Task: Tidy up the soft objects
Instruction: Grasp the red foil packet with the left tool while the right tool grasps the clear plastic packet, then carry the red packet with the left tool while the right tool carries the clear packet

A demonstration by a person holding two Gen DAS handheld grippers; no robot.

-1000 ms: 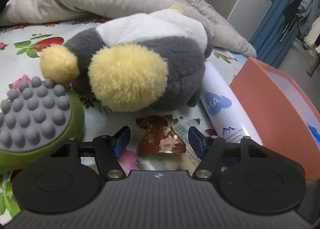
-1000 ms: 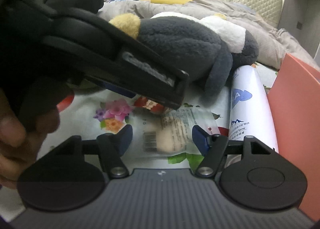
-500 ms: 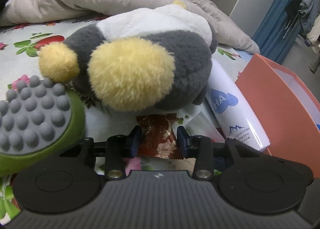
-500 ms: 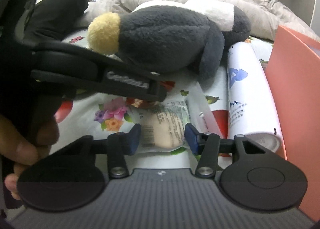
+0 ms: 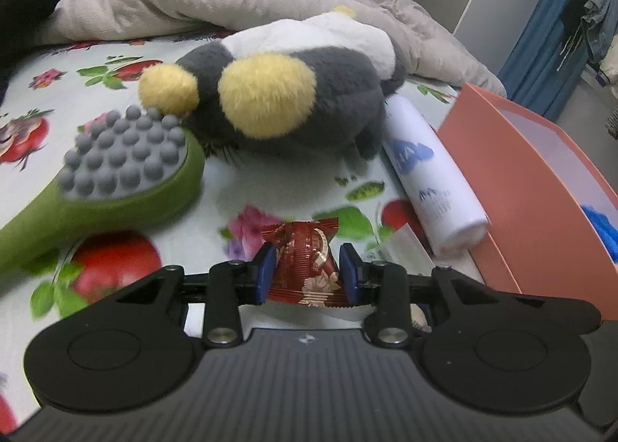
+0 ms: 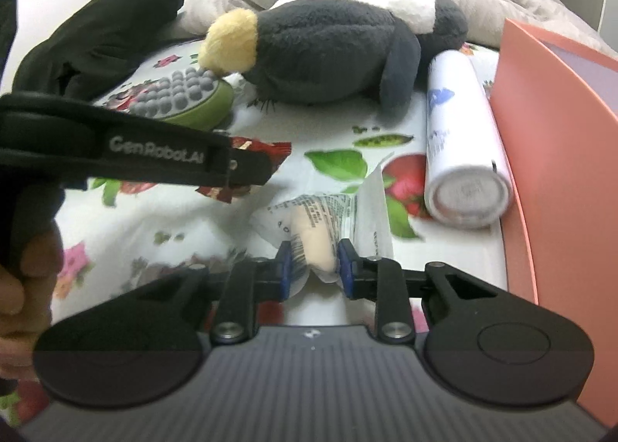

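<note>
Candy packet (image 5: 305, 262) pinched in left hand-held gripper (image 5: 307, 272), right hand-held gripper (image 6: 313, 268) clamping clear pouch (image 6: 320, 233)

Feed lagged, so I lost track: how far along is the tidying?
Done: something blue already lies in the box. In hand: left gripper grips the red packet, right gripper the clear packet. Left: plush, massager and spray can lie on the bed.

Even indoor light, fisheye bending, slight blur
</note>
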